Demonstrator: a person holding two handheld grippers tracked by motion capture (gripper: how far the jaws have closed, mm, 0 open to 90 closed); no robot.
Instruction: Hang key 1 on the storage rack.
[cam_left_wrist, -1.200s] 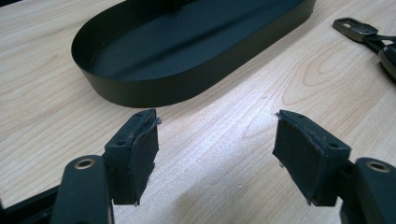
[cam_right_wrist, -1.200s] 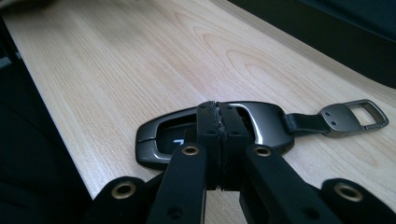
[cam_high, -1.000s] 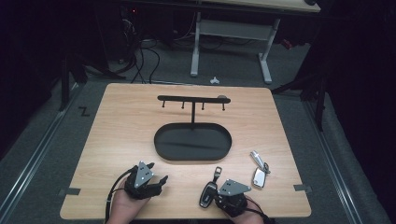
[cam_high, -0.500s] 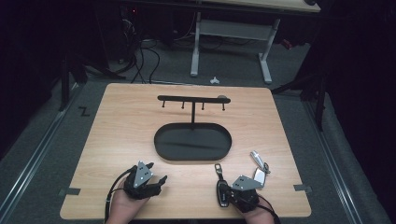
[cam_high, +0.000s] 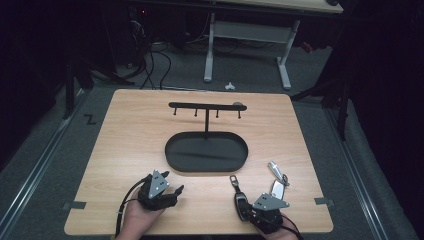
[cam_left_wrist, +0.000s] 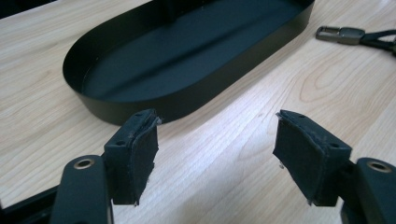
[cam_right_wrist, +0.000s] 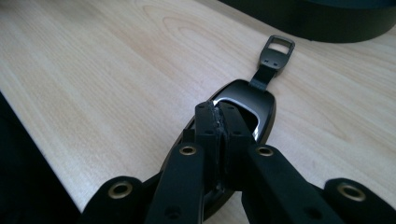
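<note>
R gripper (cam_right_wrist: 218, 122) jaws closed, tips over black key fob (cam_right_wrist: 252, 100), its long axis running near-far; L gripper (cam_left_wrist: 215, 149) open, empty, farther off.

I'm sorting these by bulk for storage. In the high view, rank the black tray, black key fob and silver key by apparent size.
1. Black tray
2. Black key fob
3. Silver key, partly hidden by the right gripper, so the last two ranks are unsure.

You have a light wooden table (cam_high: 125, 150) in front of you, standing on grey floor (cam_high: 45, 165). Beyond its far edge a white-legged desk frame (cam_high: 247, 45) stands on that floor, with dark cables (cam_high: 150, 60) trailing beside it and a small white object (cam_high: 229, 86) lying near its feet.
</note>
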